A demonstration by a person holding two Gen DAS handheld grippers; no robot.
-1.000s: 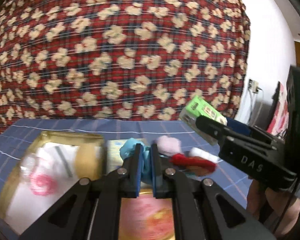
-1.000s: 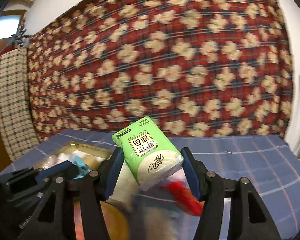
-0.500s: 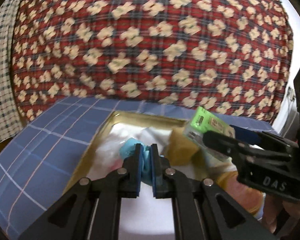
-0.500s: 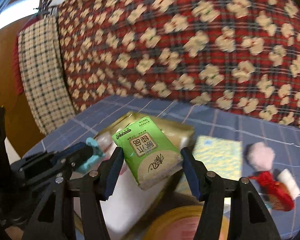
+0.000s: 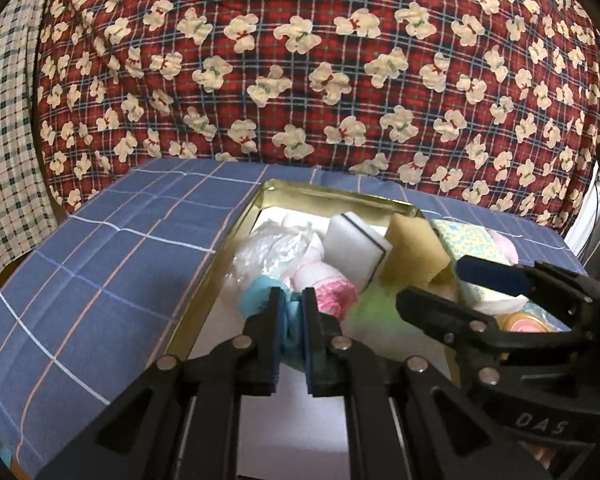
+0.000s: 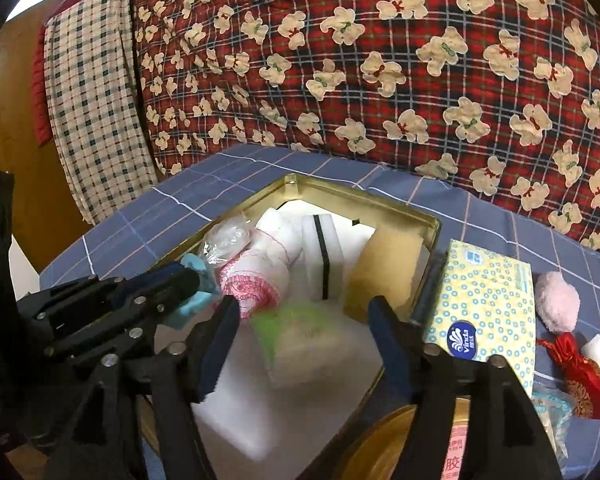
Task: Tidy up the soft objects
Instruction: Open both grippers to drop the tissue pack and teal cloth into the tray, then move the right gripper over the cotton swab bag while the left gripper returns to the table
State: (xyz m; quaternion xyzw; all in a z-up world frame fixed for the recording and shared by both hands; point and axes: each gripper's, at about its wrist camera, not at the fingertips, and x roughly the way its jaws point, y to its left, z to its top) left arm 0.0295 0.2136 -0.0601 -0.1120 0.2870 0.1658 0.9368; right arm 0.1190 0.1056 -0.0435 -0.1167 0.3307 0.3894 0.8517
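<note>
Left gripper (image 5: pixel 291 322) clamped tight on a light-blue soft thing (image 5: pixel 260 300), hovering over the near-left part of the gold tin (image 6: pixel 380 200). Right gripper (image 6: pixel 300 344) jaws wide apart, nothing between the pads; a green tissue pack (image 6: pixel 300 332) (blurred) sits just below them inside the tin, on the white liner.

Far end of the tin is crowded: clear plastic bag (image 6: pixel 226 240), pink-trimmed white roll (image 6: pixel 260 276), white block w/ black stripe (image 6: pixel 322 256), yellow sponge (image 6: pixel 384 268) leaning on the right wall.

Near half of the liner shows bare white: room there.

Outside, right of the tin wall: dotted tissue box (image 6: pixel 488 296) touching the rim, then pink pompom (image 6: pixel 558 304), red pouch (image 6: pixel 576 372) on the blue checked cloth (image 5: pixel 100 264).
</note>
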